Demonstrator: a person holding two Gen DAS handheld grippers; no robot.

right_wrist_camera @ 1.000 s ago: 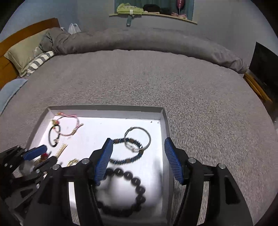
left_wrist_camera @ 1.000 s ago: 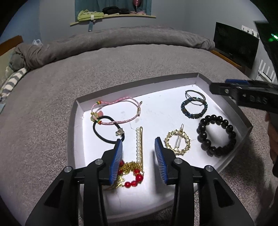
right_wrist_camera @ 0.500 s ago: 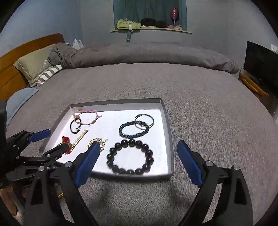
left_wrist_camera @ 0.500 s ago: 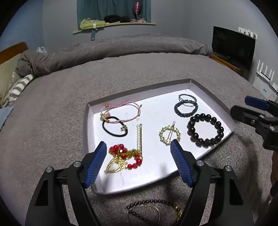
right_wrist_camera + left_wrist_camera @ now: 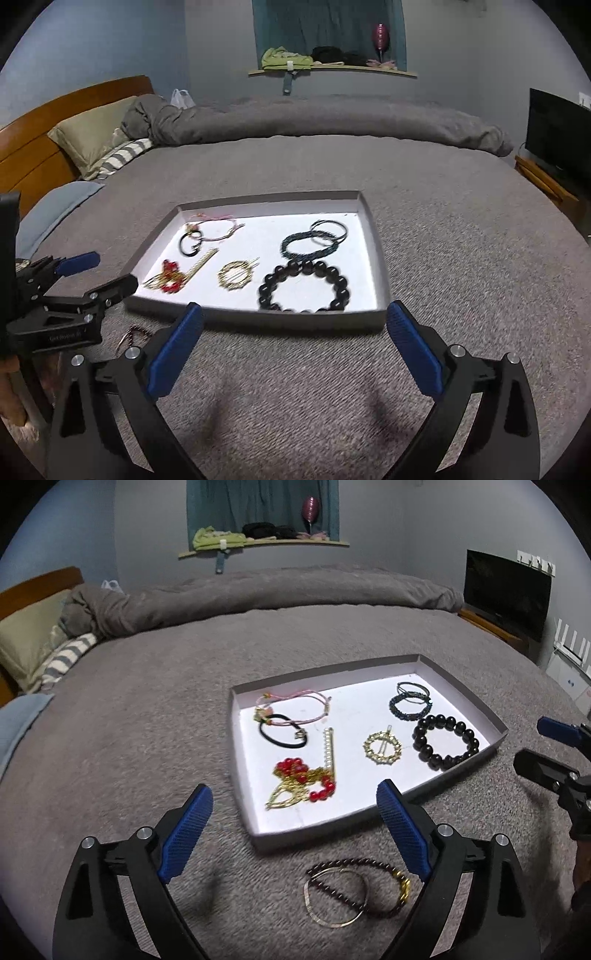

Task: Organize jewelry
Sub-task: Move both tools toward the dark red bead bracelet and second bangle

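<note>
A shallow grey tray [image 5: 369,662] [image 5: 384,280] with a white floor lies on the grey bedspread. In it lie a pink cord bracelet [image 5: 295,705], a black hair tie [image 5: 282,734], a pearl hair clip [image 5: 328,747], a red-and-gold piece [image 5: 301,781], a round gold clip [image 5: 382,747], a black bead bracelet [image 5: 445,742] [image 5: 304,286] and a dark braided bracelet with a ring [image 5: 410,701]. A thin beaded bracelet and a gold bangle [image 5: 354,891] lie on the bedspread just in front of the tray. My left gripper [image 5: 293,832] is open and empty above them. My right gripper [image 5: 293,347] is open and empty in front of the tray.
Pillows [image 5: 92,136] and a wooden headboard [image 5: 44,122] are at the left. A rolled grey duvet [image 5: 332,118] lies across the far side of the bed. A dark TV [image 5: 506,594] stands at the right. A shelf with clothes [image 5: 258,539] is on the far wall.
Both grippers have pulled back from above the tray and opened wider. The beaded bracelet and bangle on the bedspread have come into the left wrist view.
</note>
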